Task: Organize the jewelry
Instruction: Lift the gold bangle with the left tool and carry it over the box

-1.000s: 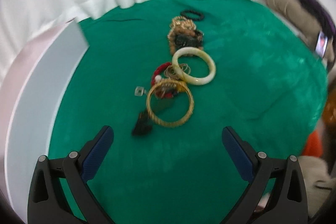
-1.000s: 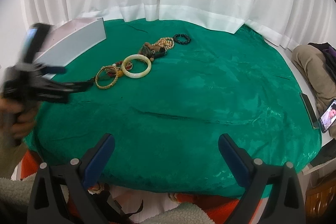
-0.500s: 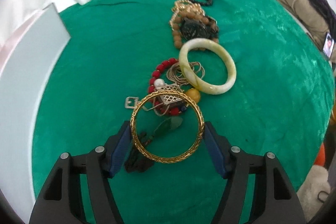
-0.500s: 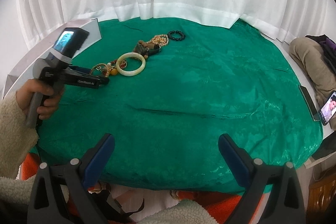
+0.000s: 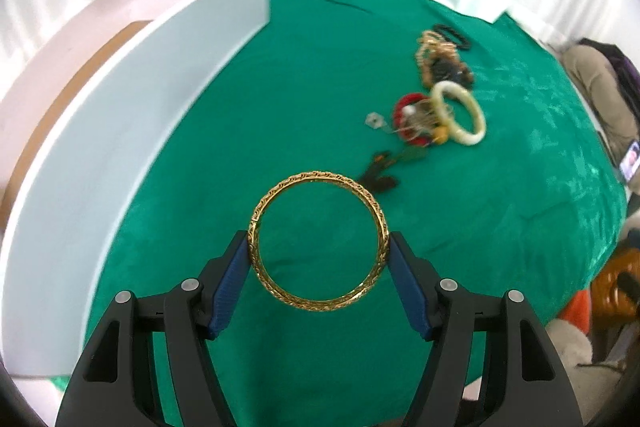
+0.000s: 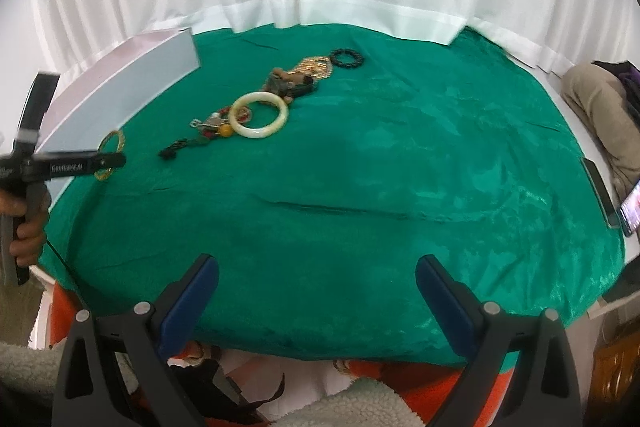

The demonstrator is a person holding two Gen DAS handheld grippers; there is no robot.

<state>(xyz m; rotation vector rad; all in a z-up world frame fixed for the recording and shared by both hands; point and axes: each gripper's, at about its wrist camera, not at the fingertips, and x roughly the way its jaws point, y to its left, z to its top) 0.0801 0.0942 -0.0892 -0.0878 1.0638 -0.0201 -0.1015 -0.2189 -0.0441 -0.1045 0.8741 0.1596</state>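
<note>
1. Gold bangle [image 5: 319,242] sits clamped by its two sides between the blue pads of the left gripper [image 5: 319,255], whose fingers [image 5: 230,279] have just been closing onto it; it is lifted clear of the green cloth [image 5: 460,227].
2. Just beyond those fingers lies a dark tassel [image 5: 380,175], and further out on the right the rest of the jewelry: red beads [image 5: 404,107], a pale jade bangle [image 5: 460,115], brown beads [image 5: 440,63] and a black bead bracelet [image 5: 454,35] (a loose line on the counter).
3. Left of the fingers runs a white box [image 5: 120,131], its wall near the bangle.
4. Right gripper [image 6: 318,303] hangs with fingers [image 6: 188,303] spread wide, nothing between them, over the cloth's near edge, well apart from the jewelry.
5. From there a hand [image 6: 28,223] shows at far left, holding the other gripper.
</note>
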